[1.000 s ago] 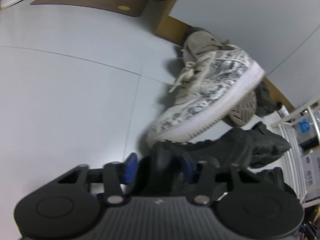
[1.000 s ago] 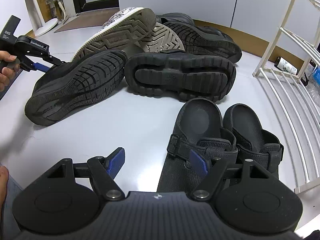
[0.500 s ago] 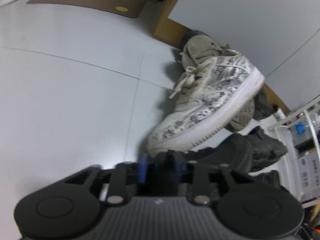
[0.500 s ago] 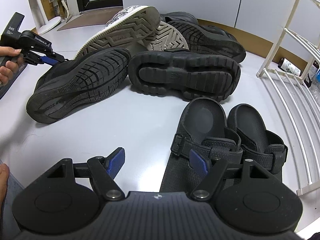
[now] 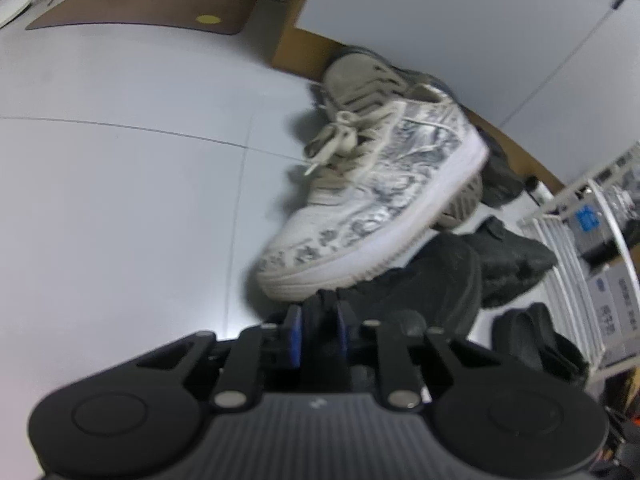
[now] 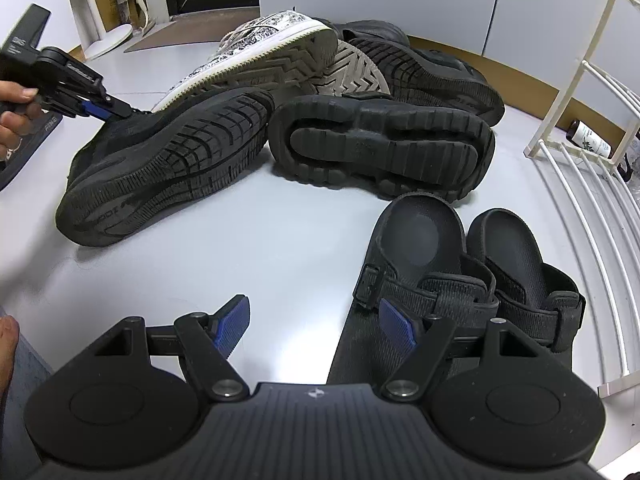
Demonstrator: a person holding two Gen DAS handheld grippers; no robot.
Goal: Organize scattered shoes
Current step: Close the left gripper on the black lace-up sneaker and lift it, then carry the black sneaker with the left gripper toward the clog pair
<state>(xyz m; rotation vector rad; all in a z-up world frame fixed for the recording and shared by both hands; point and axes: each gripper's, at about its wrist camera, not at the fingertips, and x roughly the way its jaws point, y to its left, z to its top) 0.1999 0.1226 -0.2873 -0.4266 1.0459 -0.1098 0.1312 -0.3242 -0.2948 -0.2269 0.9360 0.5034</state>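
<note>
My left tongs [image 5: 316,336] have just pinched shut on the black sneaker's [image 6: 160,160] soft collar, at nine o'clock of the heap, ridged sole outward; I judge it ready to lift clear; my right tongs [image 6: 316,324] hang agape, empty, above the paired rubbery sandals [image 6: 472,280].

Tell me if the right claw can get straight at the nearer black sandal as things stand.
Probably yes: the right claw is open, and the nearer black sandal lies just ahead with nothing between them.
</note>
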